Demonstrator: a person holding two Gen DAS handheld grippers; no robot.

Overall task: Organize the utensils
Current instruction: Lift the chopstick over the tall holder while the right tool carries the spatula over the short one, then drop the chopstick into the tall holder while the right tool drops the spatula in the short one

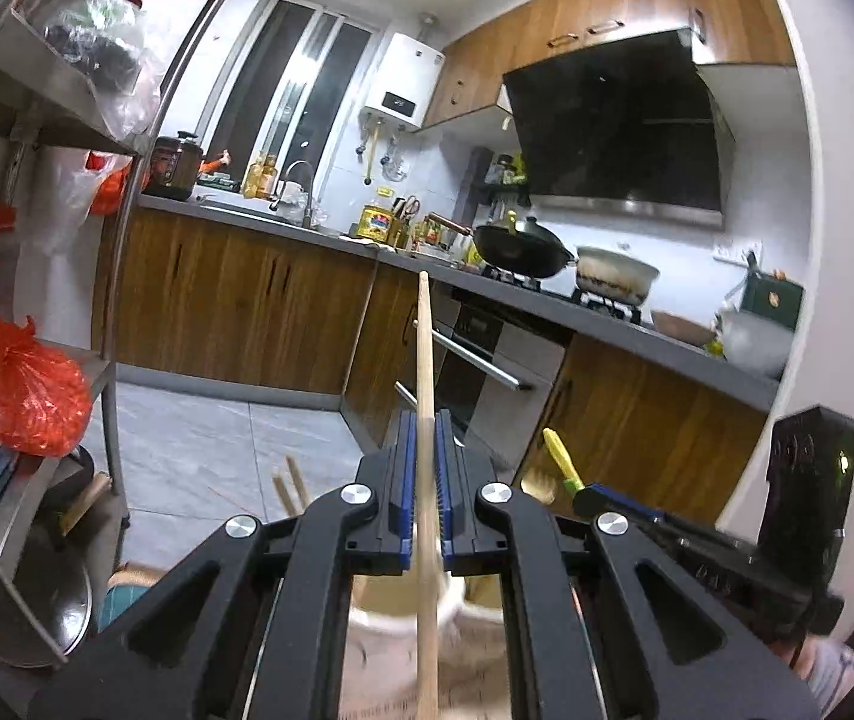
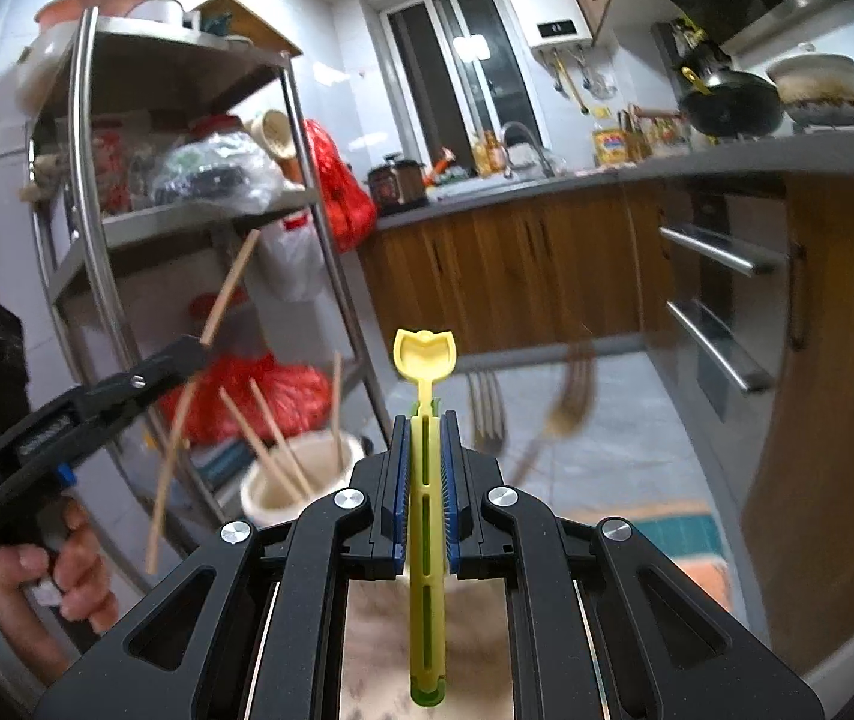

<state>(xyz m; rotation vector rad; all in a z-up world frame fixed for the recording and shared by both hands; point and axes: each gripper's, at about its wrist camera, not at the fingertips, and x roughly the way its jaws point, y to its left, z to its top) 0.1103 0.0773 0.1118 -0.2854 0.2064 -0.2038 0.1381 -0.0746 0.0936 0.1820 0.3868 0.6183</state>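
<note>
The cream utensil pot (image 2: pixel 300 474) stands below and between both tools, with three chopsticks (image 2: pixel 258 450) leaning in it, tips up. Two forks (image 2: pixel 487 414) rise blurred just right of it, tines up. The left gripper (image 1: pixel 427 480) is closed on one wooden chopstick (image 1: pixel 425 390), its long axis running straight ahead along the fingers. The right gripper (image 2: pixel 427 474) clamps one yellow slotted utensil (image 2: pixel 427 516) the same way, its flared end (image 2: pixel 425 354) pointing forward and up.
</note>
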